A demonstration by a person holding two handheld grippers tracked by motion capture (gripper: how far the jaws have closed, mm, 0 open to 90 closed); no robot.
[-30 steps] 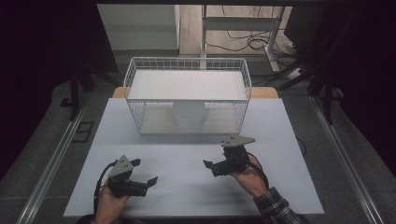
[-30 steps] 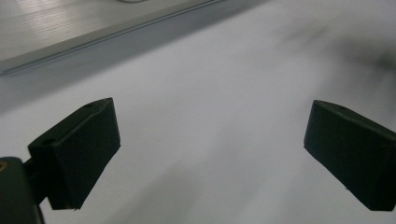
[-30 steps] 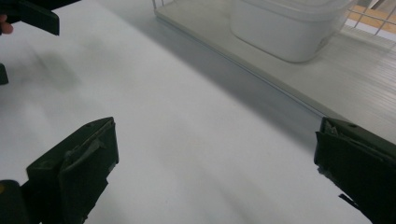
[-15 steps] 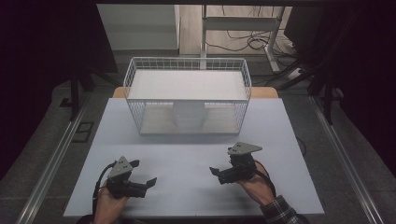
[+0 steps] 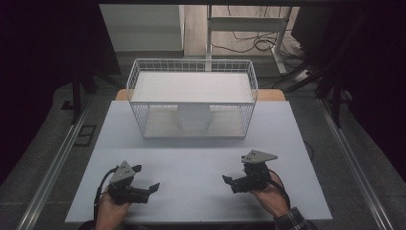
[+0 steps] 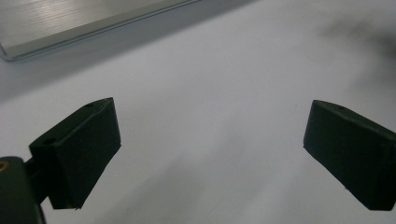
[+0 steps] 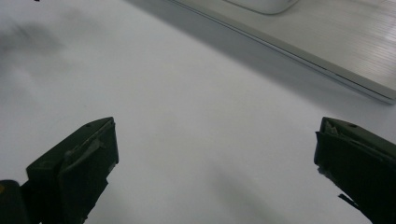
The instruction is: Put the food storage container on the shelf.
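1. L gripper (image 5: 146, 183) & R gripper (image 5: 229, 180): jaws spread wide, empty, low over the near white table (image 5: 191, 163), so you're probably parked at rest.
2. Nearest thing is the wire basket (image 5: 192, 103), well apart at the far side; white cup (image 5: 193, 117) sits under it.

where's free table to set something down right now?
Bare patches: the white tabletop between the white wire basket and both grippers, and the gap between the left gripper and right gripper. The strips either side of the basket are narrower. Crowded: the basket's footprint, with a white cylinder showing through its mesh.
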